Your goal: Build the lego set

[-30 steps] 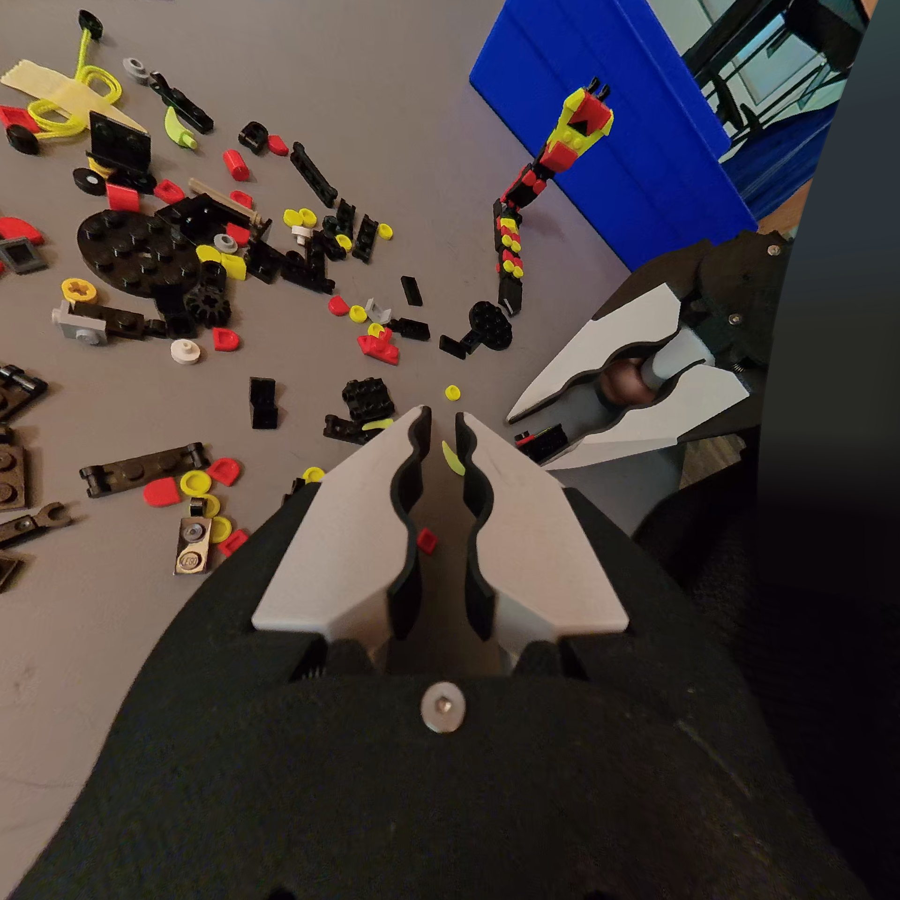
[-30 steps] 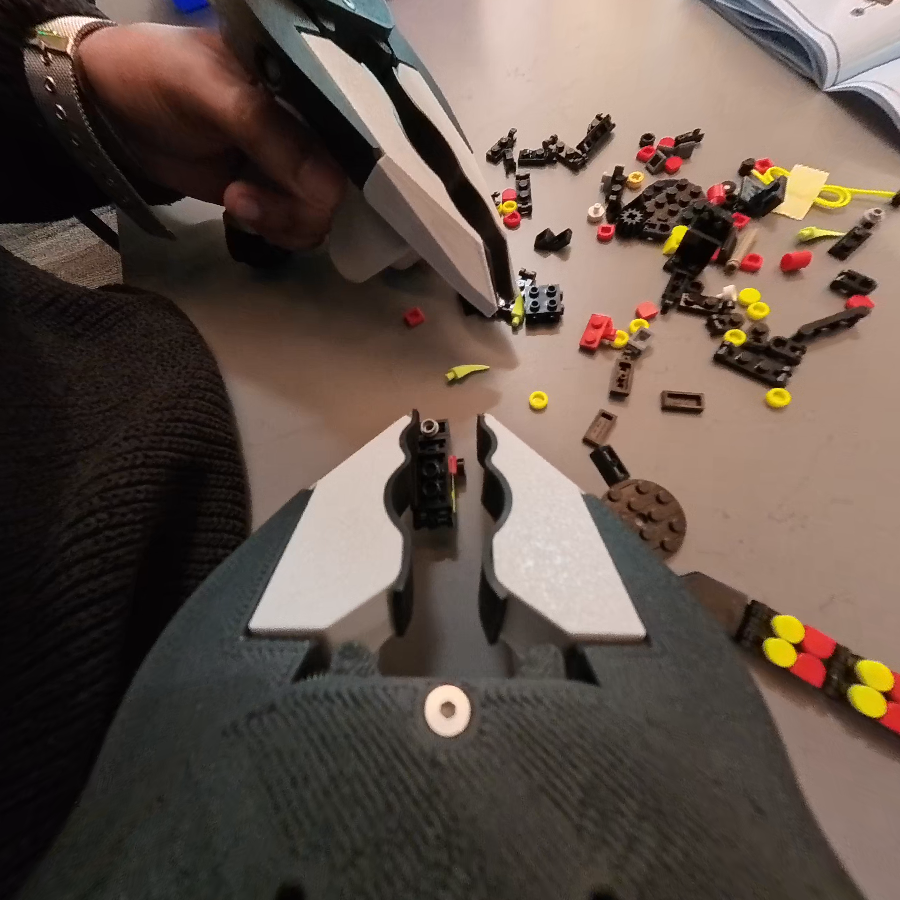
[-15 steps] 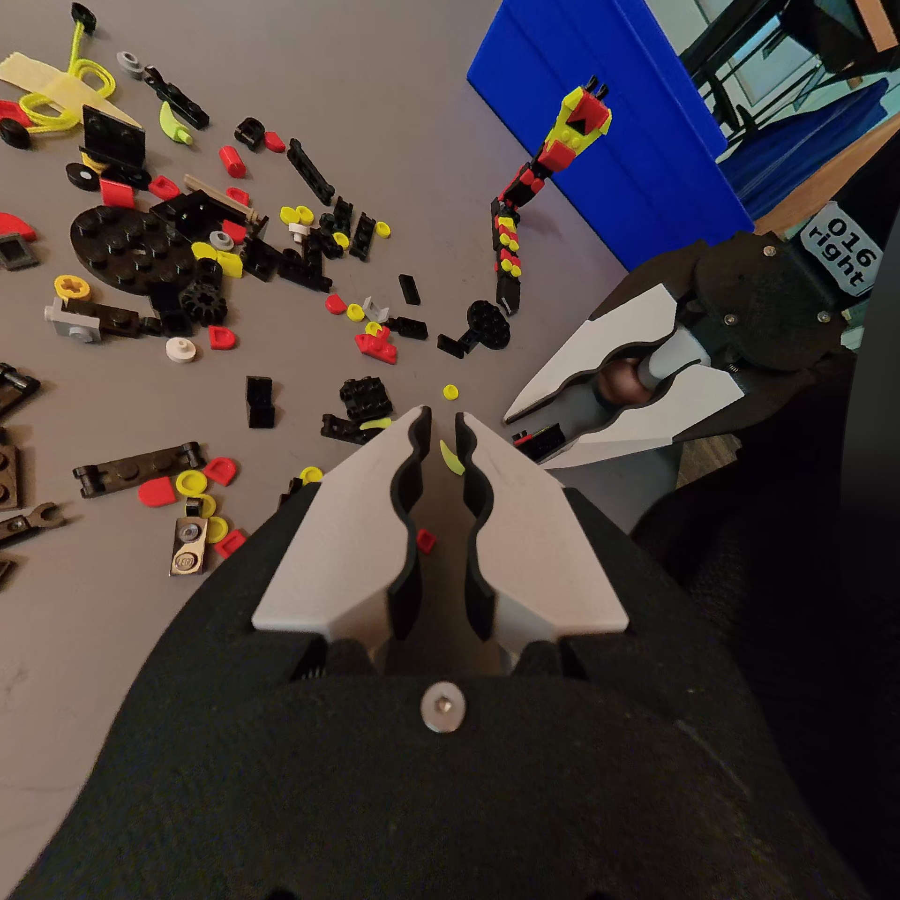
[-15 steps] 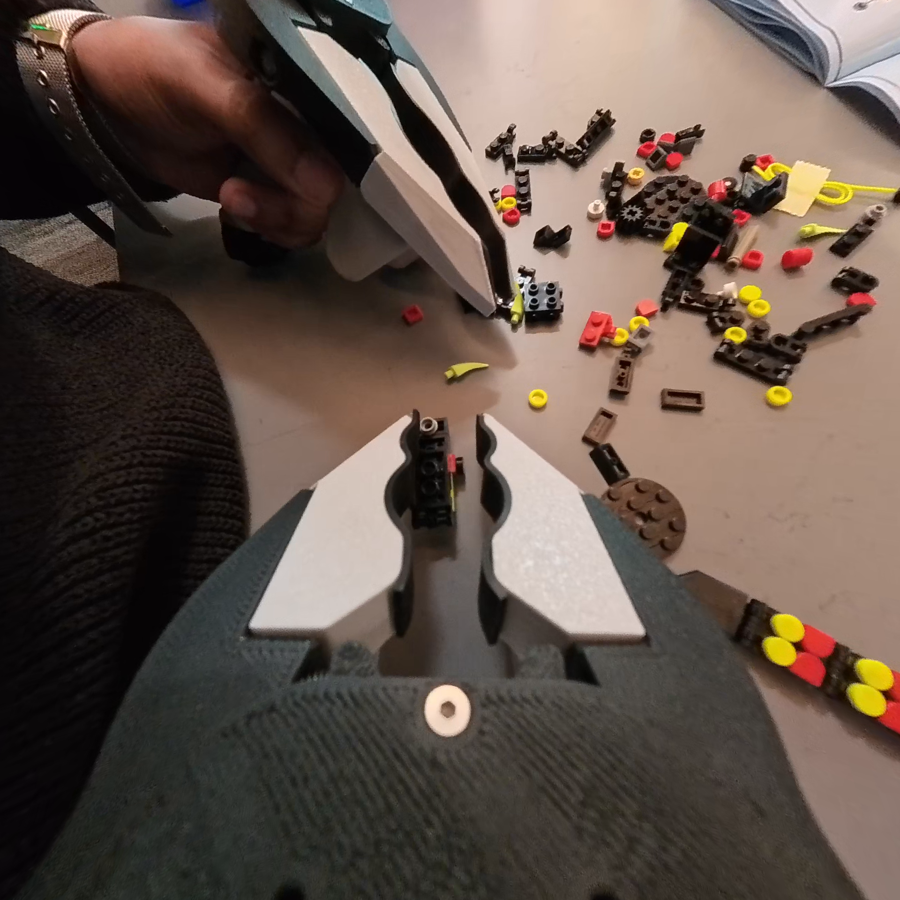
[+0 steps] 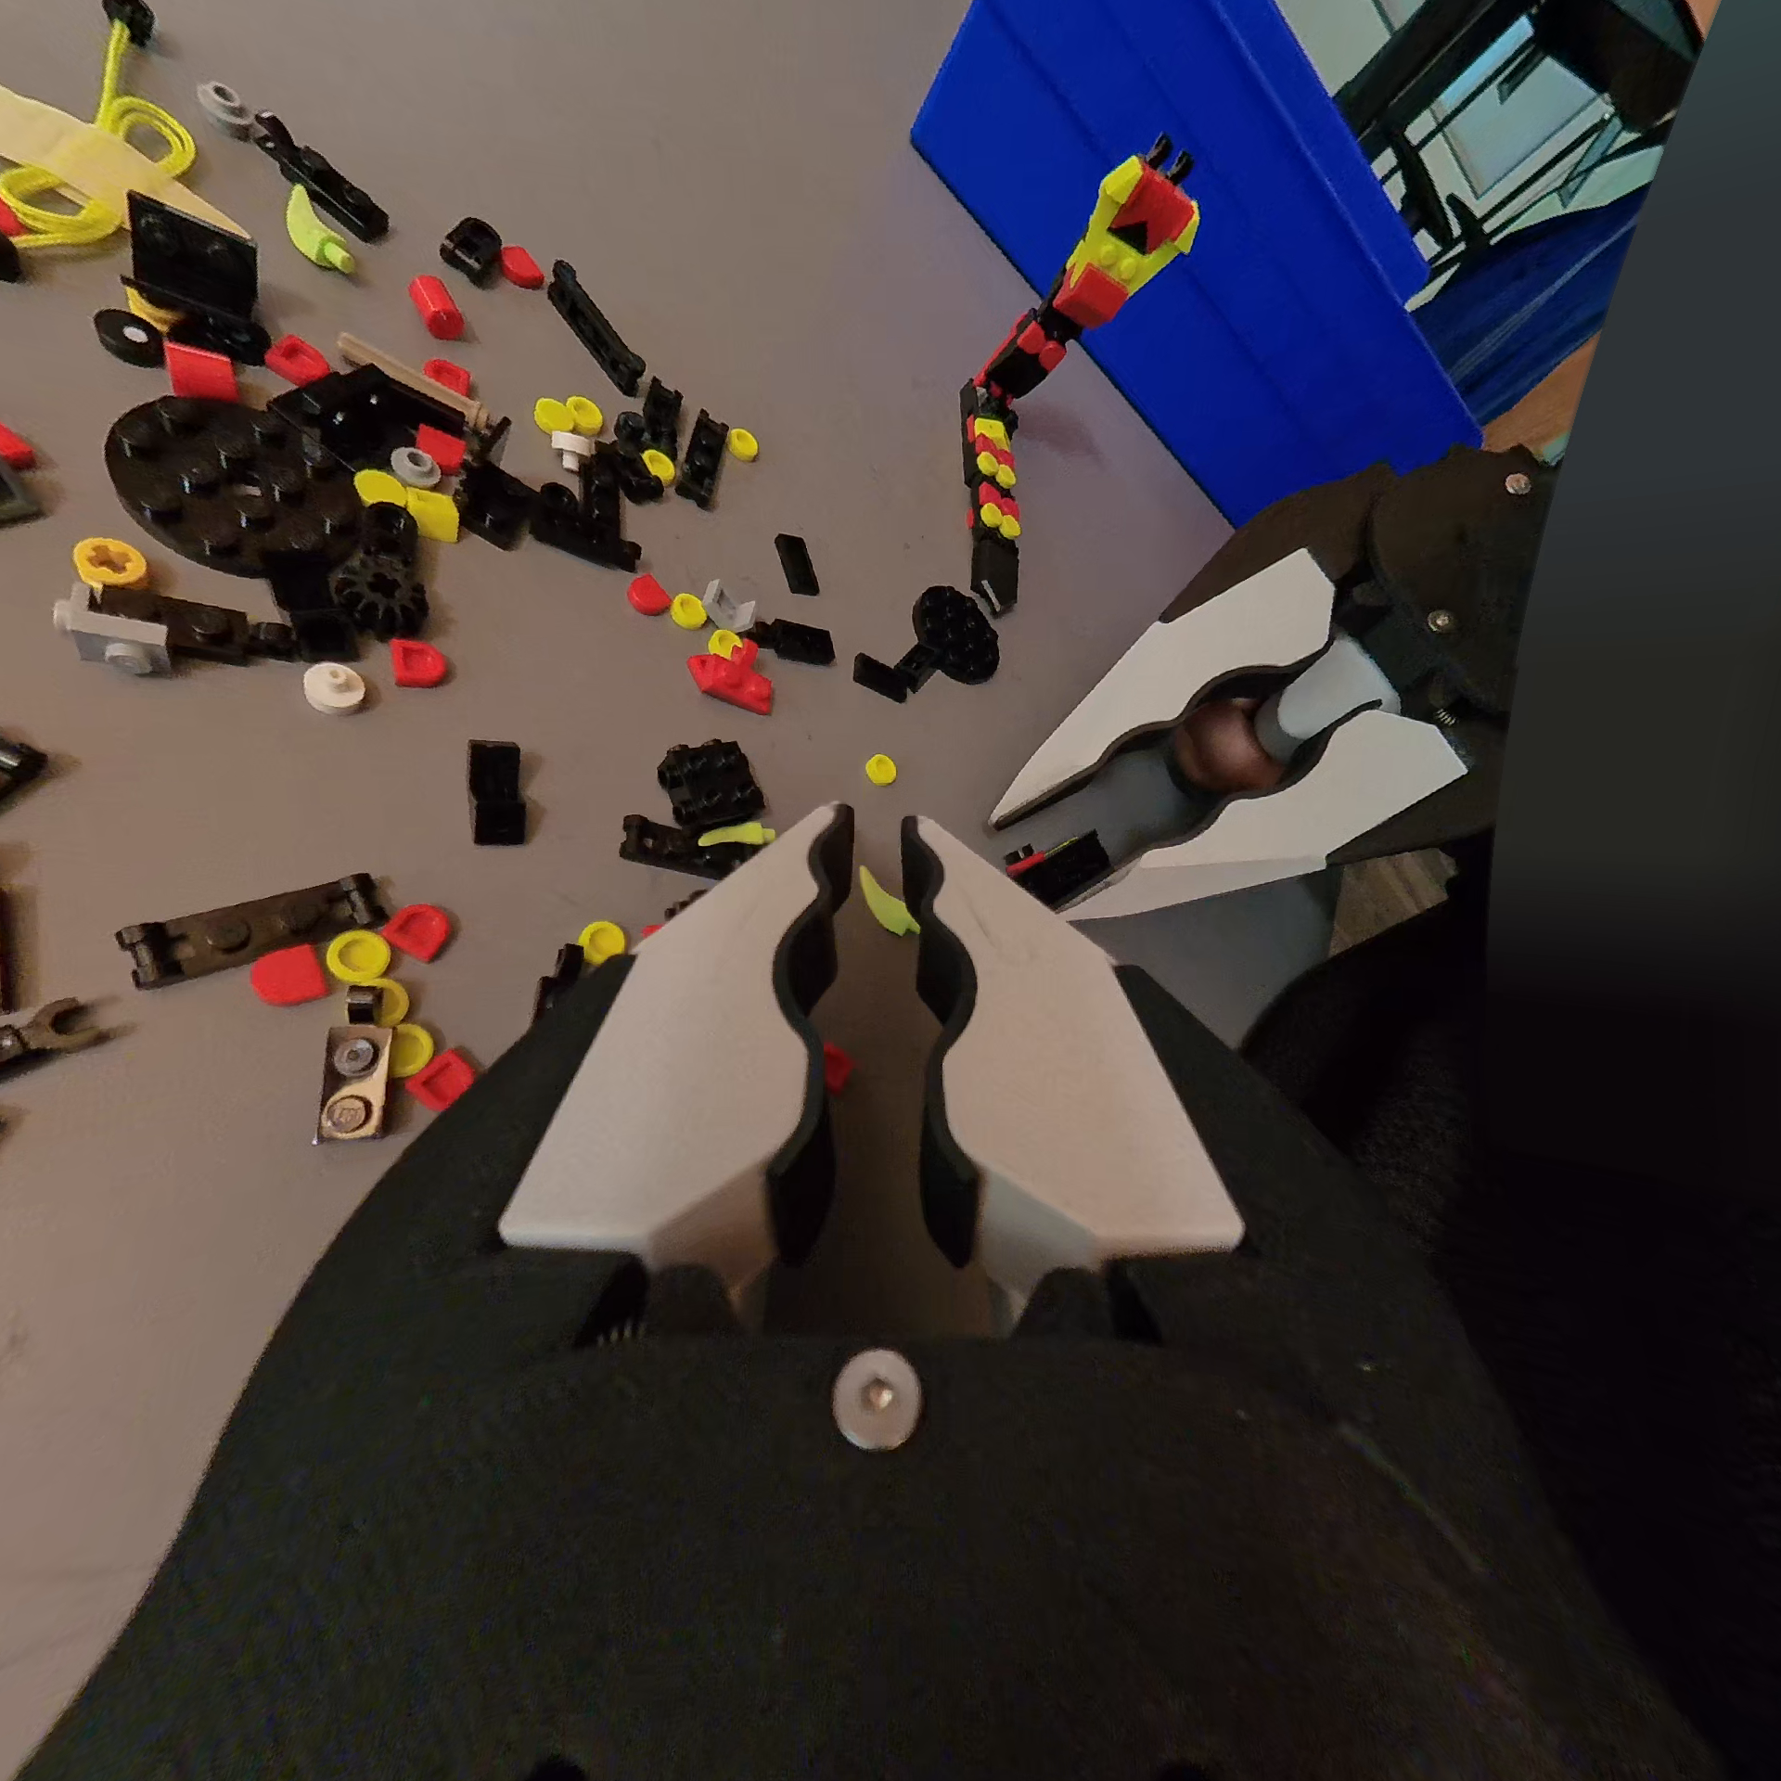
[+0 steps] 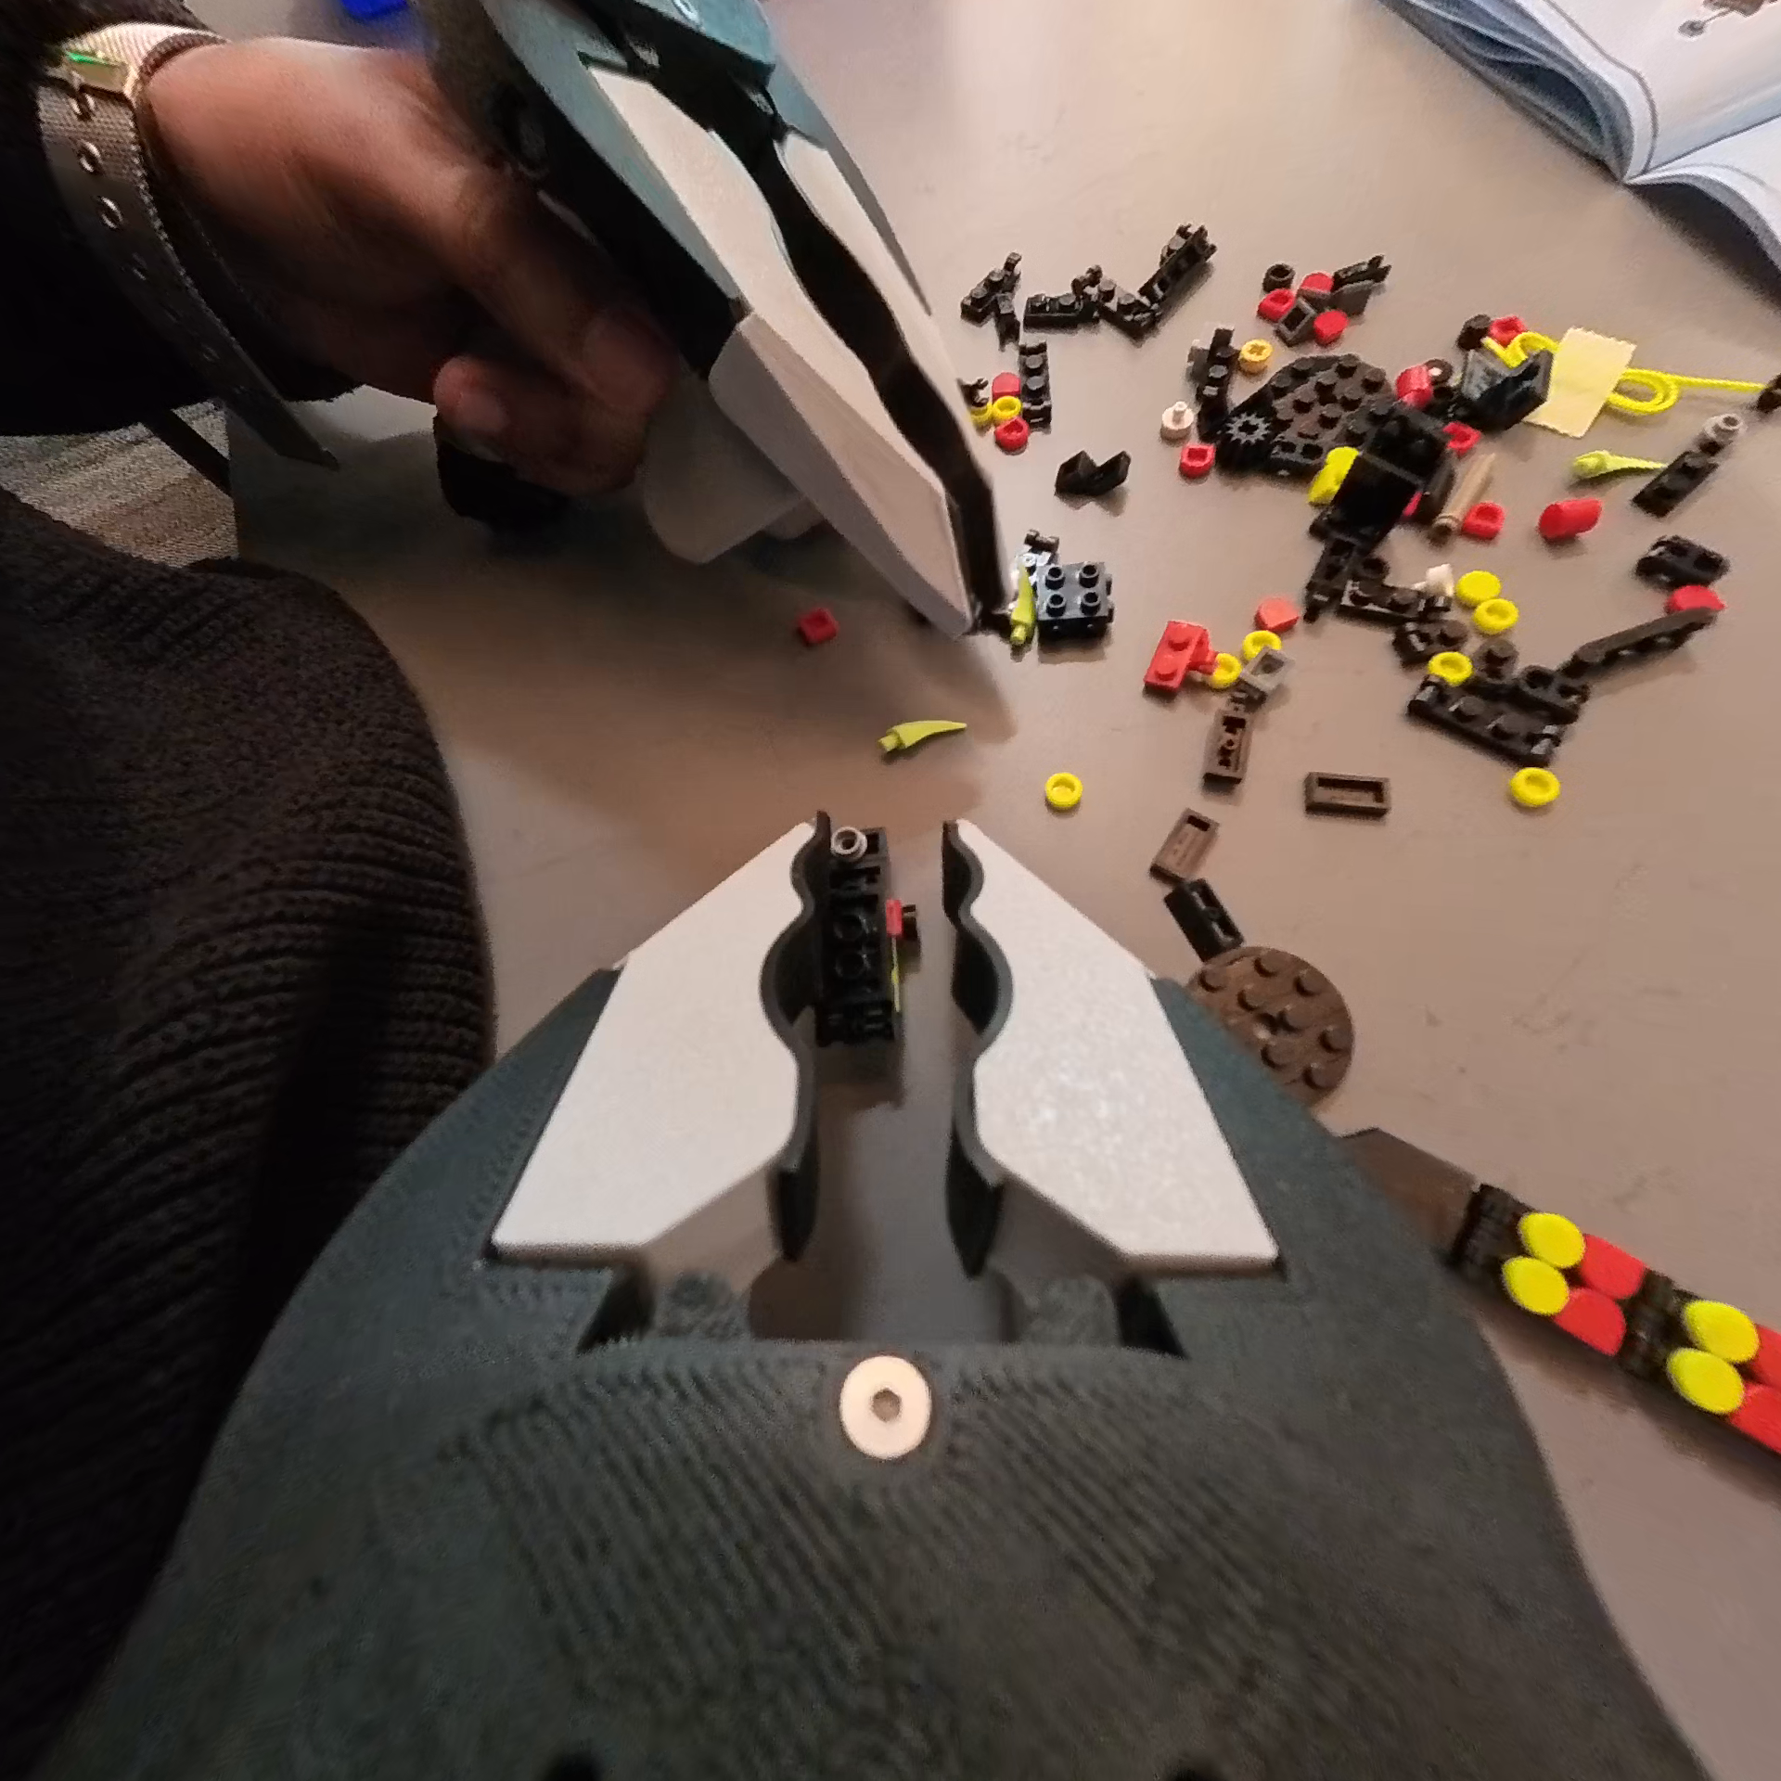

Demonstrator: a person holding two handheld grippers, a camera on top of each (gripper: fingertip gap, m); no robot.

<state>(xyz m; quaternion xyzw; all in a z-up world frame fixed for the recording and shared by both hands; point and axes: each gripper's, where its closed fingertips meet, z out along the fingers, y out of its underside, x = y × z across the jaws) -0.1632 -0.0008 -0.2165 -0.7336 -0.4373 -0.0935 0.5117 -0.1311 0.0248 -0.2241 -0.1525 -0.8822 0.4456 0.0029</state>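
Grey table (image 5: 790,125) is seen strewn with loose black, red and yellow bricks, so most of the build is judged unfinished. One long segmented red-yellow-black assembly (image 5: 1002,453) is already joined, lying beside a blue bin (image 5: 1205,251). A small black sub-assembly (image 6: 858,940) sits between the fingers of the right claw (image 6: 882,838), against one finger only, with a gap on the other side. The left claw (image 5: 877,829) is slightly parted and empty, lowered over a lime horn piece (image 5: 887,901) apparently sought next.
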